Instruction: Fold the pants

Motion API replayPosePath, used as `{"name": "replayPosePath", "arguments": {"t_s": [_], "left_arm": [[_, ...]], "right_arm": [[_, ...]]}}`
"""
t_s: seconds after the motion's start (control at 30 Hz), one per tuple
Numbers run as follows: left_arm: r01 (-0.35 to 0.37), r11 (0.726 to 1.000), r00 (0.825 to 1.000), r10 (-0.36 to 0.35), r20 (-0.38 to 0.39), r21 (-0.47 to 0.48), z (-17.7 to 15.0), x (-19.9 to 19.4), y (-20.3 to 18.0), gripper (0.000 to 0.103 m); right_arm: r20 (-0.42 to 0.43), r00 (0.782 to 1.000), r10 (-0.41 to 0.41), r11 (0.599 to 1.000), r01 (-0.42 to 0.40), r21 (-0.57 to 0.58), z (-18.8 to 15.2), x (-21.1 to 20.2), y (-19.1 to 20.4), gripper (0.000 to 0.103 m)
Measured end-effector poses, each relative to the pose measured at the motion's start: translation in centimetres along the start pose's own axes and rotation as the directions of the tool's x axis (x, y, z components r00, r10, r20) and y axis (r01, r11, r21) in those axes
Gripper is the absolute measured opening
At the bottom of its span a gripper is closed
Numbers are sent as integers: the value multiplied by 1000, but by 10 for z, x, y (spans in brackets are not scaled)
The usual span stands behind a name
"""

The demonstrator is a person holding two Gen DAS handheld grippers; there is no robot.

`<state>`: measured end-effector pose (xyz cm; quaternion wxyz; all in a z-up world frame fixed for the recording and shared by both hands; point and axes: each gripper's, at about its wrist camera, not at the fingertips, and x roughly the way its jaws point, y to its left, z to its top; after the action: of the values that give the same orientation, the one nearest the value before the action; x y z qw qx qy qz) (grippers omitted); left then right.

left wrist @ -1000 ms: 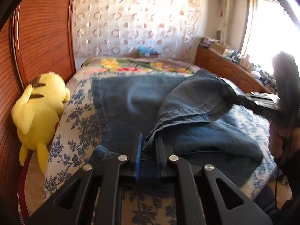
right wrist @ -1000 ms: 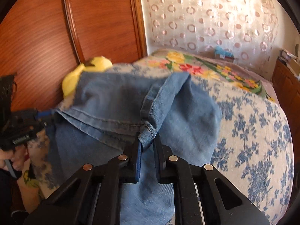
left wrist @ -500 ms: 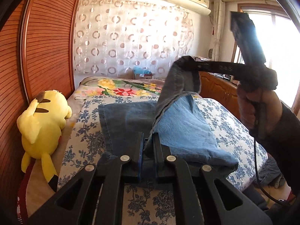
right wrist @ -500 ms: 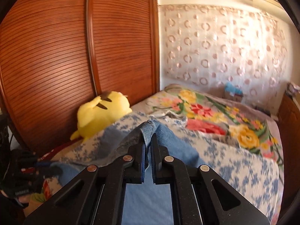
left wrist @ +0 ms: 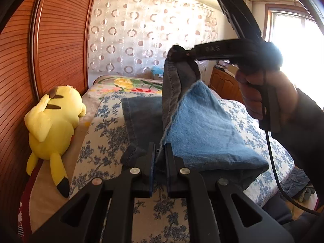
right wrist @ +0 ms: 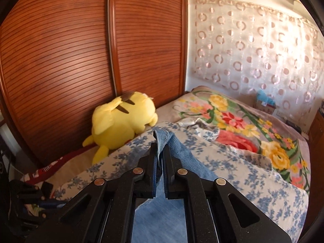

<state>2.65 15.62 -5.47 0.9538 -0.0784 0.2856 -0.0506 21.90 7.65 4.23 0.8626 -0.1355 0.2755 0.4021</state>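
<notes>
text: pale raised letters on the right tool [left wrist: 183, 53] body, seen upside down, not surely legible | other readable labels, numbers, signs: none

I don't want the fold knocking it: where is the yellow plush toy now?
In the left wrist view, the yellow plush toy lies at the bed's left edge against the slatted wooden wardrobe, apart from the blue denim pants.

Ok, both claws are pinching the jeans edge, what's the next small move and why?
Probably carry the raised right claw across toward the far side of the jeans, since the left claw pins its corner low over the bed and the flap is only half turned over.
</notes>
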Motion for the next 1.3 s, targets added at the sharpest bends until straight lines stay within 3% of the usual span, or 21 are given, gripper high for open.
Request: {"name": "replayPosePath", "arguments": {"t_s": [0.3,0.37,0.63,0.8,1.0,1.07,1.2,1.27,1.3], "left_arm": [[-10,999,998,8,-60,-31,-21,17,11,7],[-8,1000,998,6,-67,-29,-22,18,11,7],[-16,1000,998,14,-68,-21,-24,15,9,10],[-25,1000,998,23,-65,-17,-22,10,11,14],[-93,996,994,93,-60,-7,-15,6,13,30],[-88,996,995,88,-50,-6,-13,6,12,41],[-83,997,995,83,-47,6,-7,8,7,47],[-73,997,996,74,-42,6,-5,8,4,65],[-64,998,997,64,-37,6,-4,9,3,66]], "right_arm": [[-75,997,-2,1000,4,22,-5,44,14,5],[-75,997,-2,999,5,37,-6,44,14,18],[-23,1000,20,1000,-20,15,-15,10,15,31],[-31,999,-6,1000,6,20,-53,-14,8,39],[-73,994,-80,995,84,49,-107,-30,-10,45],[-83,991,-107,992,113,63,-121,-33,-15,45],[-92,987,-130,988,137,73,-139,-39,-20,45],[-92,986,-136,986,144,83,-147,-44,-22,45],[-92,986,-139,985,147,88,-150,-46,-23,45]]}}
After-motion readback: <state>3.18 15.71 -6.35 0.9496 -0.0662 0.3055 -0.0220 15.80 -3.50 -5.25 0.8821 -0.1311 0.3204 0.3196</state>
